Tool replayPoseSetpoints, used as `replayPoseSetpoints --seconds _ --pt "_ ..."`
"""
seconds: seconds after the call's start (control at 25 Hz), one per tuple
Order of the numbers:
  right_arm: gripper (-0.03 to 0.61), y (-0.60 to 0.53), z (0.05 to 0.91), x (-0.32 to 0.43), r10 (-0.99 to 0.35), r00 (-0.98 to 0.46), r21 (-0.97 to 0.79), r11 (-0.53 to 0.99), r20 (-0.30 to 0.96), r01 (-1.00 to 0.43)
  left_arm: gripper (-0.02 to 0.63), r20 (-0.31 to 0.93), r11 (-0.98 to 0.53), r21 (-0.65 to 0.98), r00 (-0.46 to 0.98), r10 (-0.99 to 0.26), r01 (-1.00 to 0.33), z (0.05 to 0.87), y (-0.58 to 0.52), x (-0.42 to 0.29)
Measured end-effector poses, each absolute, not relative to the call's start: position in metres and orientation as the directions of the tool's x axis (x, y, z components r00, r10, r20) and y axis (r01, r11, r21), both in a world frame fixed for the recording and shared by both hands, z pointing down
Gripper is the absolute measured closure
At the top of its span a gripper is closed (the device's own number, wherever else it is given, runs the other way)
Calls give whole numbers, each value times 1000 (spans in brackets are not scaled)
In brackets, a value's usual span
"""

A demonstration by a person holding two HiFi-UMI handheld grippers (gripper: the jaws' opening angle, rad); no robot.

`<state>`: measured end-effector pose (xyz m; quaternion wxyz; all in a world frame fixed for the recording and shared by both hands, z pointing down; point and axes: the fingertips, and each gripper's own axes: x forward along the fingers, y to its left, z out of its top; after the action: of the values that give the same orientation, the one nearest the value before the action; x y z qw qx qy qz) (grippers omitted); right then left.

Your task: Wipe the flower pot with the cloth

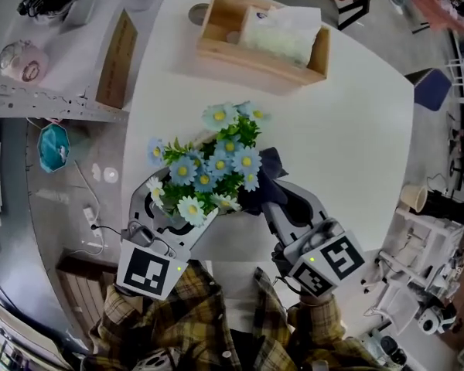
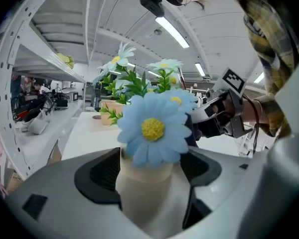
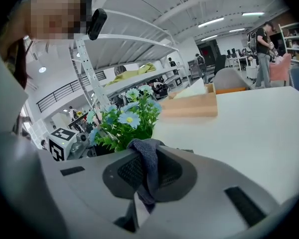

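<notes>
Left gripper point(image 2: 148, 169): jaws wide, pot point(image 2: 143, 190) between them, flowers point(image 1: 216, 161) above. Right gripper point(image 3: 147, 176): jaws clamped on cloth point(image 3: 145, 156); just beside pot, over table point(image 1: 340, 130).

we see a wooden box point(image 1: 257, 63) holding tissues point(image 1: 282, 34) at the white table's point(image 1: 348, 145) far edge.
</notes>
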<state>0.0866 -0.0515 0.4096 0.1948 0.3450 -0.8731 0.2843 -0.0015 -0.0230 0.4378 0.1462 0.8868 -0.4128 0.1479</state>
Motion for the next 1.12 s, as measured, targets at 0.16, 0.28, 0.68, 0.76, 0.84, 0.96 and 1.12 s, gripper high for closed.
replayPoseSetpoints --seconds 0.16,0.28,0.68,0.76,0.84,0.96,1.12 --pt "561 -50 419 84 -512 -673 -369 575 534 -730 253 383 -644 116 633 -673 -756 438 -26 -2" --pt "561 -49 425 87 -536 -654 -373 544 535 -751 252 377 -662 101 644 -666 -743 436 -28 2" --pt "561 -42 436 76 -572 -638 -417 483 515 -770 253 364 -698 65 668 -649 -713 435 -31 0" --pt "561 -41 437 75 -577 -637 -425 475 511 -771 253 367 -701 60 668 -647 -711 436 -30 -1" --pt "561 -41 436 76 -583 -632 -429 465 511 -775 253 367 -707 56 673 -643 -705 435 -30 -1" --pt "561 -44 437 79 -592 -618 -437 439 517 -785 253 369 -721 56 685 -628 -691 435 -31 -1" --pt "561 -51 439 84 -605 -596 -438 407 528 -801 253 379 -739 57 700 -606 -671 436 -31 -2"
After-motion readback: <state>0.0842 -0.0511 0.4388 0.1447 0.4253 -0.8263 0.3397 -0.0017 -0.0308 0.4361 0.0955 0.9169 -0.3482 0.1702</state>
